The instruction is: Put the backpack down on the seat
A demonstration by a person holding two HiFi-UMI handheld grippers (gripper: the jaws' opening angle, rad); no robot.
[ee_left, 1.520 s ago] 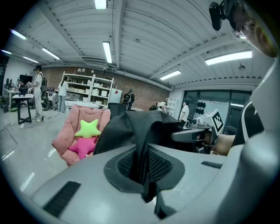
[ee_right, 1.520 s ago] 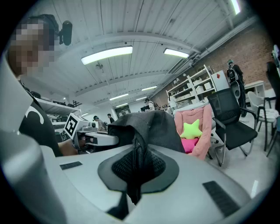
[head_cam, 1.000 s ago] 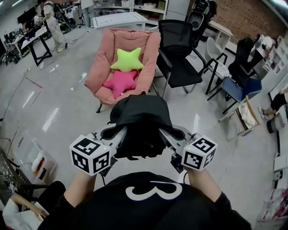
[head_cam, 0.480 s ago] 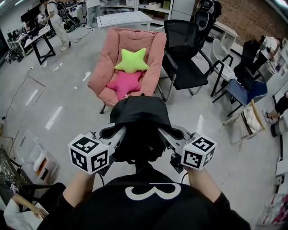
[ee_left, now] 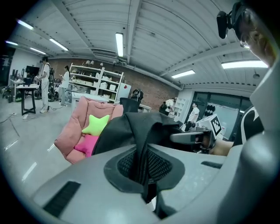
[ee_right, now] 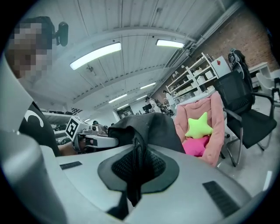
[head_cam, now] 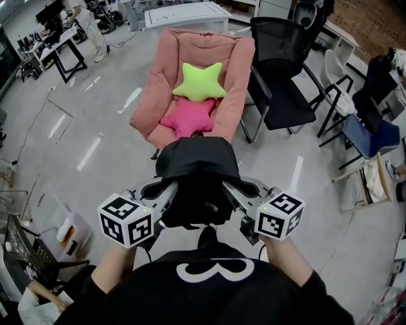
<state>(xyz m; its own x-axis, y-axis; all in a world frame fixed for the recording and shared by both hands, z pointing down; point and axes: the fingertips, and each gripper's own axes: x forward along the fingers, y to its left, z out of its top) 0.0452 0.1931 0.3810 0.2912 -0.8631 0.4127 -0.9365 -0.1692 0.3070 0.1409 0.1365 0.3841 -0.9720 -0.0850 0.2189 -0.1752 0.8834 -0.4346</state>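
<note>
A black backpack [head_cam: 198, 174] hangs in the air between my two grippers, just in front of me. My left gripper [head_cam: 166, 190] is shut on a black strap [ee_left: 142, 164] at the bag's left side. My right gripper [head_cam: 233, 190] is shut on the strap [ee_right: 135, 168] at its right side. Ahead stands a pink padded folding chair [head_cam: 166, 76], its seat holding a lime green star cushion [head_cam: 202, 82] and a magenta star cushion [head_cam: 188, 117]. The backpack's far edge overlaps the chair's front edge in the head view. The same chair [ee_left: 72, 131] [ee_right: 216, 127] shows in both gripper views.
A black mesh office chair [head_cam: 282, 70] stands right of the pink chair, with a blue chair [head_cam: 371, 133] further right. A white table [head_cam: 184, 14] is behind. A person [head_cam: 85, 22] stands far left by a black desk [head_cam: 60, 57]. Grey floor [head_cam: 82, 139] surrounds the pink chair.
The pink chair has come closer and shifted towards the middle of the head view as I carried the backpack towards it. Both grippers keep the same hold on the straps.
</note>
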